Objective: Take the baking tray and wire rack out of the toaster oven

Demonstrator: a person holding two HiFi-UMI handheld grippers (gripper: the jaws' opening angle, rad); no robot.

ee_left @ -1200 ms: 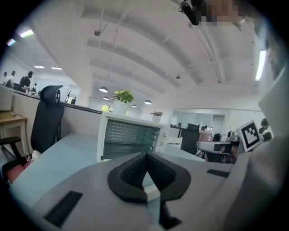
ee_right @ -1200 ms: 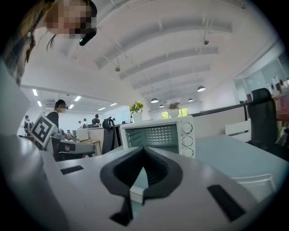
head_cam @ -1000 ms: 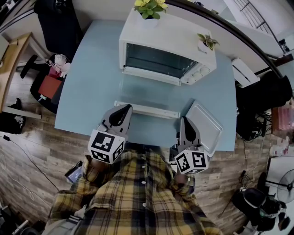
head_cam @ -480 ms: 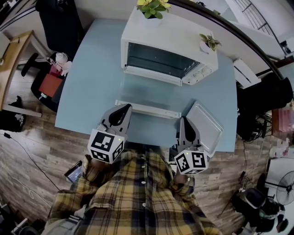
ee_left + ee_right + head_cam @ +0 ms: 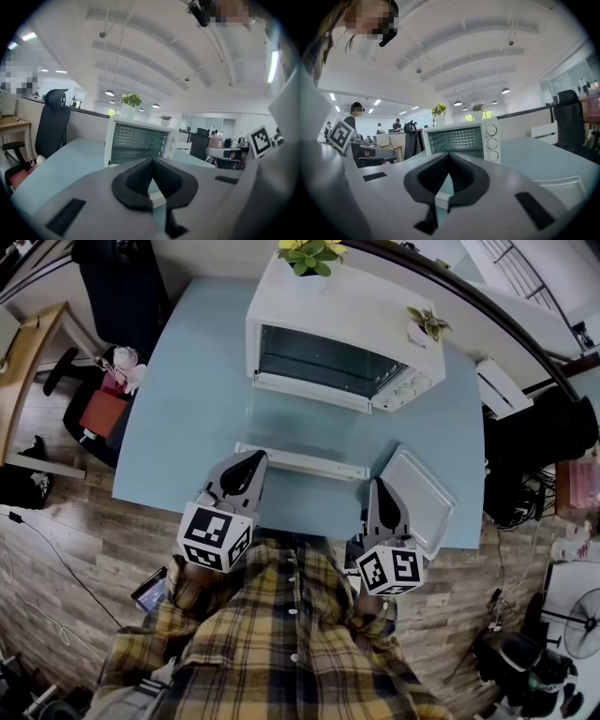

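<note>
The white toaster oven [image 5: 342, 320] stands at the back of the blue table [image 5: 183, 418]. Its glass door [image 5: 300, 463] lies folded down toward me, white front edge nearest. The oven opening [image 5: 136, 143] [image 5: 461, 140] shows a dotted back wall; I cannot make out a wire rack inside. A pale baking tray [image 5: 419, 498] [image 5: 565, 187] lies flat on the table, front right. My left gripper [image 5: 255, 459] [image 5: 152, 162] is shut and empty, tips just short of the door's left end. My right gripper [image 5: 378, 486] [image 5: 449, 158] is shut and empty, beside the tray's left edge.
Two small potted plants [image 5: 309, 254] [image 5: 427, 324] sit on top of the oven. A black office chair [image 5: 122, 287] stands past the table's left corner. The table's front edge runs right under both grippers. People sit at desks [image 5: 382, 138] in the background.
</note>
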